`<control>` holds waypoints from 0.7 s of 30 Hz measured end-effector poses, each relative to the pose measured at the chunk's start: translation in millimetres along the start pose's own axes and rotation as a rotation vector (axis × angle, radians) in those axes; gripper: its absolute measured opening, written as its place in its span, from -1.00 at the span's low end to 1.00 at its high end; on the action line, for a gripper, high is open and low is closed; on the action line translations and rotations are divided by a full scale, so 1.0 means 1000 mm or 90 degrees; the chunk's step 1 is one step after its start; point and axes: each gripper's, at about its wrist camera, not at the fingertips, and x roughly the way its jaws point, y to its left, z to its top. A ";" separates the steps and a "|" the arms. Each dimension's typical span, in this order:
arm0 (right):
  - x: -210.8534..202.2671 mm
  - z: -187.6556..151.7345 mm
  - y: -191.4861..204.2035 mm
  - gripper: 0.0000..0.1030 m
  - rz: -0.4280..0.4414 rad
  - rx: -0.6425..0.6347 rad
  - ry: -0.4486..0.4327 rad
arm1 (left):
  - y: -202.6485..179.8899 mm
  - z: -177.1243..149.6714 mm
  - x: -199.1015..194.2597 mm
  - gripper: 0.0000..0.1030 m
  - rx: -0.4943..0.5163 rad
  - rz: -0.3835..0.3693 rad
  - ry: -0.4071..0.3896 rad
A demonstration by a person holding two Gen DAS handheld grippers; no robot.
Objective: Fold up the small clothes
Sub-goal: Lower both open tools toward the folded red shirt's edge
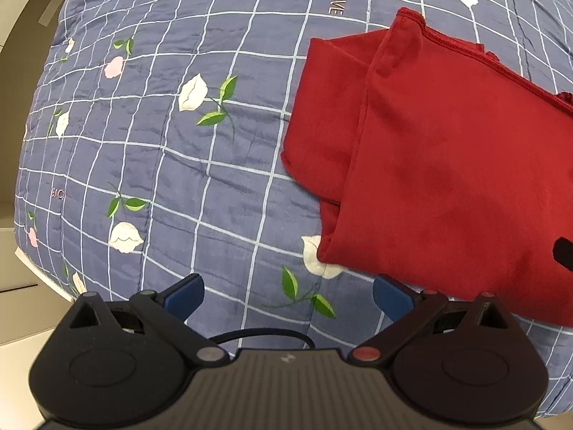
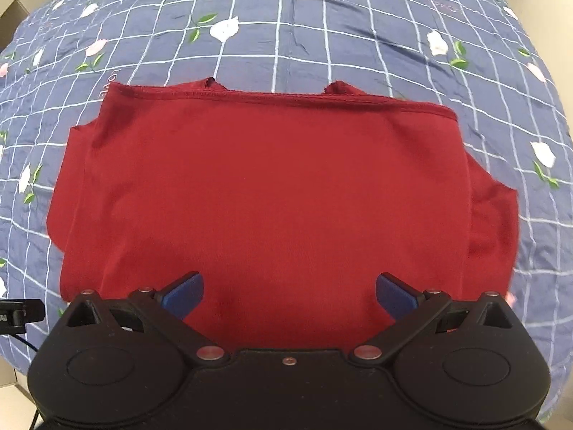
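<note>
- The dark red, soft knit garment (image 2: 265, 186) lies flat before me on the blue quilted bedspread (image 2: 322, 36), folded into a rough rectangle.
- Its stitched hem runs along the far side; sleeve flaps stick out left and right.

We see a bed covered by a quilt (image 2: 322, 36) in slate blue, crossed by a grid of pale lines and scattered with white and pink flowers on green leaves; the word LOVE is printed on it near the garment's far corner. We find one thing lying directly on it: a red garment (image 2: 265, 186), folded into a rough rectangle, flat, its hemmed edge away from us and a sleeve sticking out at each side.
</note>
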 end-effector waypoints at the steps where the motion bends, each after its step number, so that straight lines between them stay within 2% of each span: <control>1: 0.005 0.001 -0.001 0.99 0.006 0.000 -0.002 | 0.000 0.002 0.002 0.99 0.000 0.001 0.001; 5: 0.026 0.001 -0.003 0.99 0.023 0.003 0.000 | 0.000 0.008 0.007 0.99 -0.001 0.002 0.006; 10: 0.058 -0.008 0.001 0.99 -0.011 -0.025 0.048 | 0.000 0.015 0.014 0.99 -0.007 0.000 0.008; 17: 0.063 -0.022 0.001 0.99 -0.007 -0.039 0.018 | 0.000 0.019 0.021 0.99 -0.009 -0.010 0.006; 21: 0.062 -0.028 0.000 0.99 0.001 -0.040 -0.001 | 0.007 0.017 0.023 0.99 -0.012 -0.060 -0.036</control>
